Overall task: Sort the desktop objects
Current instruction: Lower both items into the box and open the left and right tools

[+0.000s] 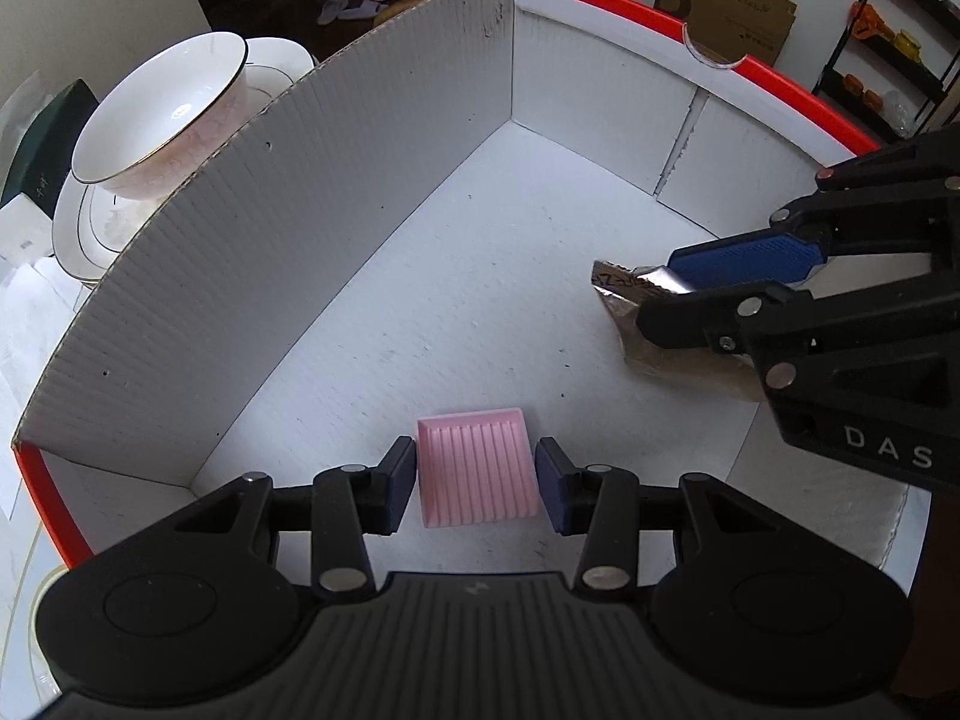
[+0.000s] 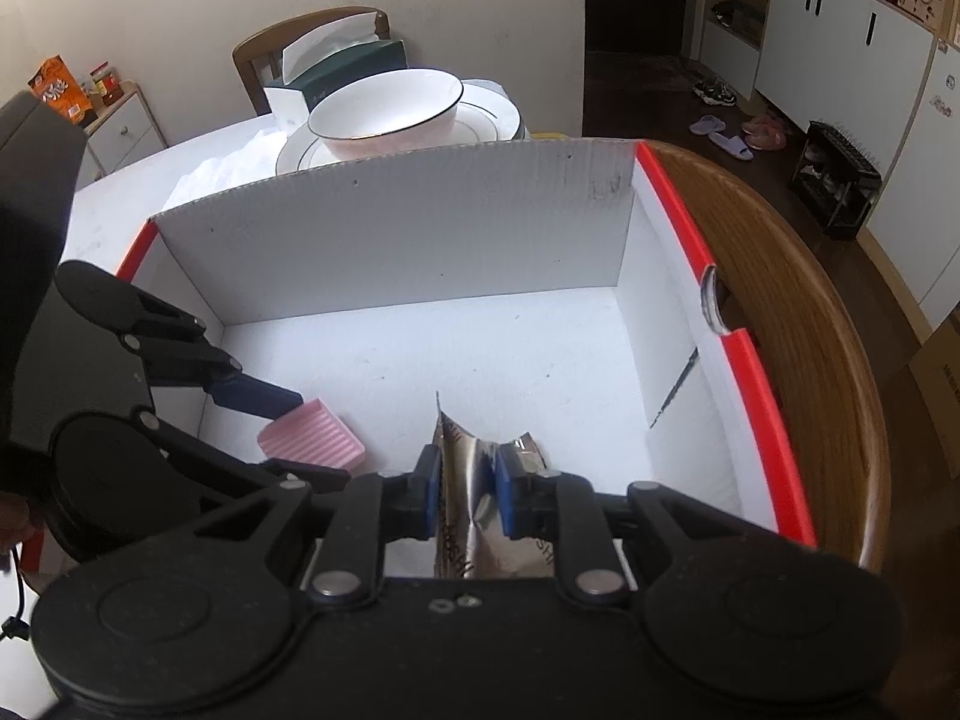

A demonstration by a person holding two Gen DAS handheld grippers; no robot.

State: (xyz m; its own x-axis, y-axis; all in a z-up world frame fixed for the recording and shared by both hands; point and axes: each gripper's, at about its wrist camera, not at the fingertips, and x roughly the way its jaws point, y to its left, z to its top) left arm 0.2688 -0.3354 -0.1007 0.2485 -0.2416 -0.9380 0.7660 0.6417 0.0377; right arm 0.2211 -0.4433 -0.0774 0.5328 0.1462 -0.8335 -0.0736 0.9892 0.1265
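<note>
A white cardboard box with a red rim (image 1: 600,6) (image 2: 744,354) holds both grippers. My left gripper (image 1: 476,477) is low inside it, its jaws on either side of a pink ridged soap dish (image 1: 477,471) (image 2: 312,438); small gaps show beside the pads, and the dish looks to rest on the box floor. My right gripper (image 2: 467,495) (image 1: 666,285) is shut on a crumpled silver foil packet (image 2: 465,504) (image 1: 624,294), held over the right part of the box floor.
A white bowl (image 1: 162,114) (image 2: 387,111) sits on stacked plates (image 2: 492,120) behind the box's tall back wall (image 1: 270,210). A dark green box (image 2: 354,75) stands behind them. The wooden table edge (image 2: 798,324) curves to the right.
</note>
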